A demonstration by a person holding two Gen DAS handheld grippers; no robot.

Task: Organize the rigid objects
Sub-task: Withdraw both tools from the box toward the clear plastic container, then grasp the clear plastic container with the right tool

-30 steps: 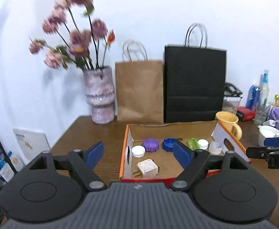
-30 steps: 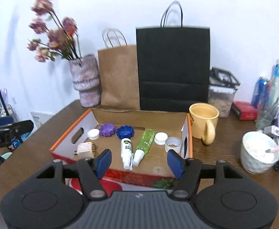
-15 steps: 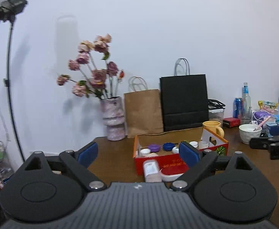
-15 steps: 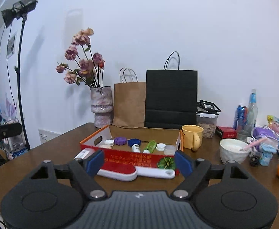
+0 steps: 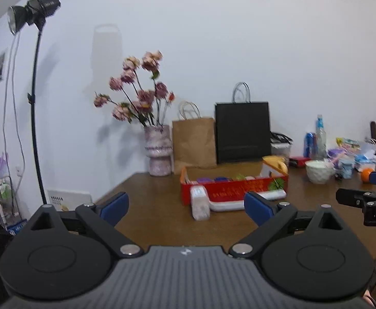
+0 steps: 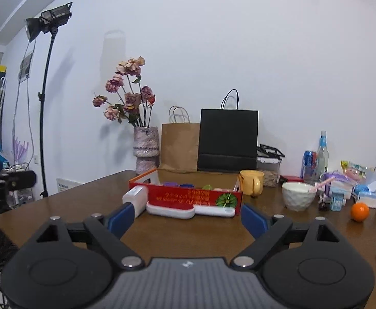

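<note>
A red and orange cardboard box (image 5: 233, 189) (image 6: 188, 197) sits mid-table holding purple, blue, green and white small items, seen only over its rim. A white rectangular case (image 5: 199, 202) (image 6: 136, 200) lies at its front left corner. A red-topped white case (image 6: 170, 208) and a long white case (image 5: 242, 202) (image 6: 215, 209) lie along its front. My left gripper (image 5: 186, 207) and right gripper (image 6: 188, 217) are both open and empty, held back from the box near the table's front edge.
Behind the box stand a flower vase (image 5: 158, 154), a brown paper bag (image 6: 179, 146) and a black paper bag (image 6: 227, 140). A yellow mug (image 6: 252, 185), white bowl (image 6: 298, 199), bottles, packets and an orange (image 6: 359, 211) crowd the right. A light stand (image 6: 42, 103) rises at left.
Both grippers have pulled back and down from above the box, so the box now looks small and is seen side-on. Both stayed open and empty.
</note>
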